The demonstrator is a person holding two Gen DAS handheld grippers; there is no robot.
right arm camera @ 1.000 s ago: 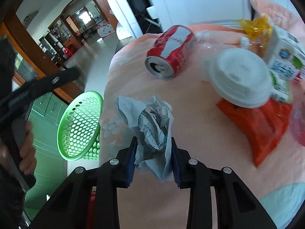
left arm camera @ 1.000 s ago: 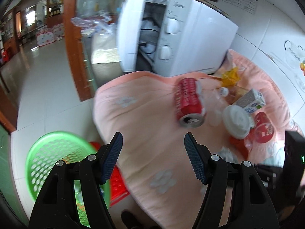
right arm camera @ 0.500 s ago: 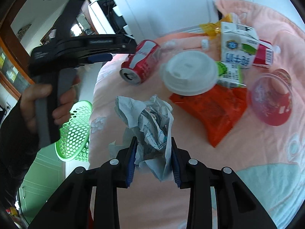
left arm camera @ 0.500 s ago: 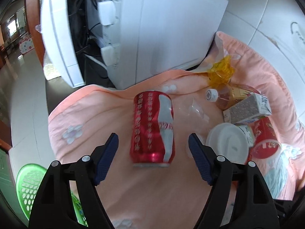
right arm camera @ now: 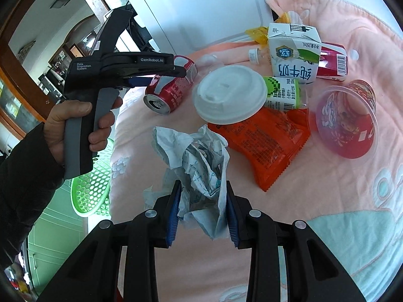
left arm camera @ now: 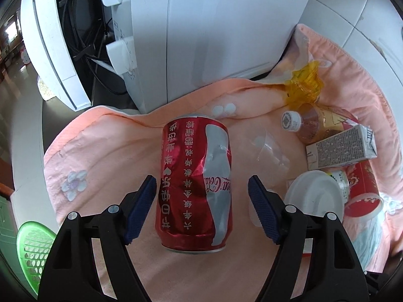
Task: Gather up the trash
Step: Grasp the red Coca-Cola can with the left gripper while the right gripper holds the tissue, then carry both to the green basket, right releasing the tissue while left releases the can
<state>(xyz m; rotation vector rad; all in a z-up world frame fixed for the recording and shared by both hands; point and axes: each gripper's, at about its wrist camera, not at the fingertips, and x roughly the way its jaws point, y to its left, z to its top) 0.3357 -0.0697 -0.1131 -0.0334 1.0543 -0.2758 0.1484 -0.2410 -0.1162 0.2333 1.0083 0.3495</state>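
While the right gripper (right arm camera: 202, 205) has its jaws clamped on a crumpled paper wad (right arm camera: 201, 161), the left gripper (left arm camera: 201, 207) straddles the dented red cola can (left arm camera: 195, 183) lying on the pink cloth (left arm camera: 105, 156), jaws wide, not touching it; green basket (right arm camera: 93, 188) sits below the cloth's edge

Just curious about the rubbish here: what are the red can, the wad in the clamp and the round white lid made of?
Red can: looks like thin painted metal, glossy, dented and creased. Wad pinched in the right gripper: crumpled paper, matte, with sharp folds and faint print. White lid: probably moulded plastic, smooth, slightly shiny, with a raised rim.
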